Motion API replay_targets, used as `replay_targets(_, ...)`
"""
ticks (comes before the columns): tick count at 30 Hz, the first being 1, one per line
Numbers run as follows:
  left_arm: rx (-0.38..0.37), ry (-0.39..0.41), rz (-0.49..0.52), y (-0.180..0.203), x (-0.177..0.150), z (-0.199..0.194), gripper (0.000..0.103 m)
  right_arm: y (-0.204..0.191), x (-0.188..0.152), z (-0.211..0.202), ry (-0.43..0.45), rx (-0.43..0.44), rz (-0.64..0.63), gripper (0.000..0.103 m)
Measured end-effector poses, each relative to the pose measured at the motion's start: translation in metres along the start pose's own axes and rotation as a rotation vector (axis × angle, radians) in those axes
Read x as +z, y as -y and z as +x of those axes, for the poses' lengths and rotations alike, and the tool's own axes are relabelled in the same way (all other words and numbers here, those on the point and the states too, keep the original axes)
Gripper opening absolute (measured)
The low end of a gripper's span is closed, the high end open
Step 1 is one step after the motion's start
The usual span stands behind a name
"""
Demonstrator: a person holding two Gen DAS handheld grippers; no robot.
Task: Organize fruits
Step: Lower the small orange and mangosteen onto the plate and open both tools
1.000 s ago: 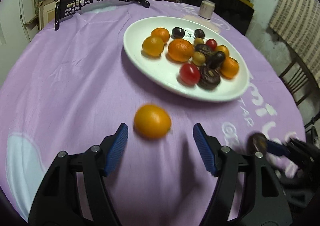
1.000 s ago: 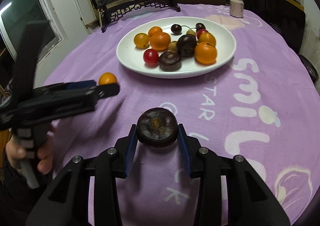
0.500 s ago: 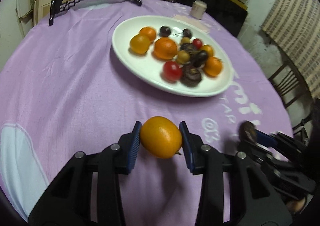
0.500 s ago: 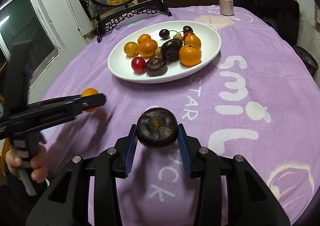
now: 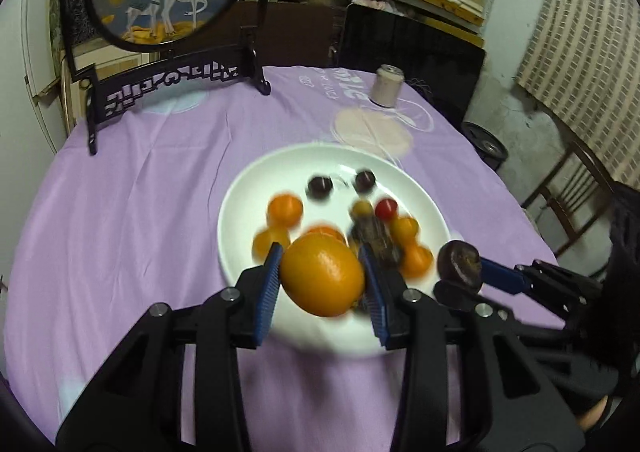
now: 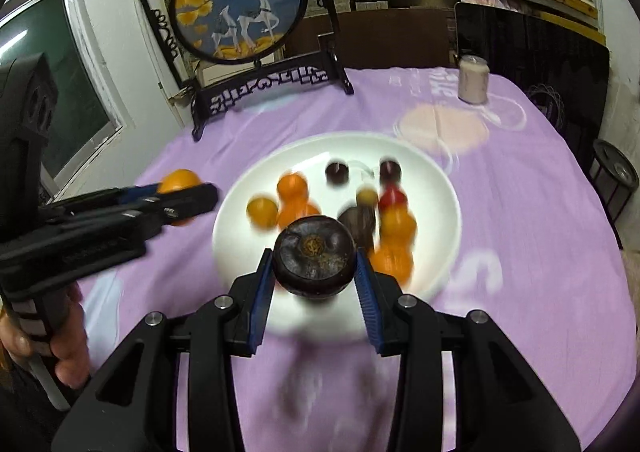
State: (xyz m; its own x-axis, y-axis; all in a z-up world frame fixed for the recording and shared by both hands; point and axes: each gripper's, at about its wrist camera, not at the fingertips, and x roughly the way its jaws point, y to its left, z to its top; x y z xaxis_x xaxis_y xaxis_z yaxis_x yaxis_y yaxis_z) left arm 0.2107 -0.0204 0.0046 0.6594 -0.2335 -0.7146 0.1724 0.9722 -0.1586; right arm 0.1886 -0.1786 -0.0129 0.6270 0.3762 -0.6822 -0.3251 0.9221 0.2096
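The left gripper (image 5: 322, 284) is squeezing an orange fruit (image 5: 322, 274) between its blue pads, up in the air over the near edge of the white plate (image 5: 240, 211). The right gripper (image 6: 315, 280) is squeezing a dark purple fruit (image 6: 315, 252) over the same plate. Blurry fruits are lying on the plate, which is sitting on a purple tablecloth (image 5: 120, 211).

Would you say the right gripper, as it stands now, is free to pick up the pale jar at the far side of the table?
Probably not yet: the right gripper is shut on the dark fruit, and the white plate lies between it and the pale jar.
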Motion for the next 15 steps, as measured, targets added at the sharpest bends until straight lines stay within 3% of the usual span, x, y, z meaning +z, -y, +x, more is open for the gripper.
replay_targets(4, 0.012, -0.043, -0.059, -0.012, 0.024, 0.048, 0.040, 0.011, 0.024, 0.039, -0.031, -0.063, 0.009, 0.040)
replay_targets(8, -0.032, -0.113, -0.098, -0.024, 0.019, 0.078, 0.040, 0.022, 0.022, 0.062, -0.081, -0.042, 0.039, 0.040)
replay_targets(11, -0.031, -0.119, -0.085, -0.023, 0.020, 0.085, 0.040, 0.025, 0.022, 0.068, -0.089, -0.038, 0.043, 0.040)
replay_targets(12, -0.034, -0.117, -0.080, -0.022, 0.020, 0.085, 0.040, 0.025, 0.023, 0.068, -0.078, -0.041, 0.036, 0.044)
replay_targets(13, -0.030, -0.103, -0.077, -0.022, 0.020, 0.083, 0.048, 0.024, 0.024, 0.067, -0.060, -0.054, 0.025, 0.063)
replay_targets(15, -0.014, -0.073, -0.072, -0.022, 0.020, 0.077, 0.069, 0.023, 0.023, 0.064, -0.027, -0.115, 0.002, 0.077)
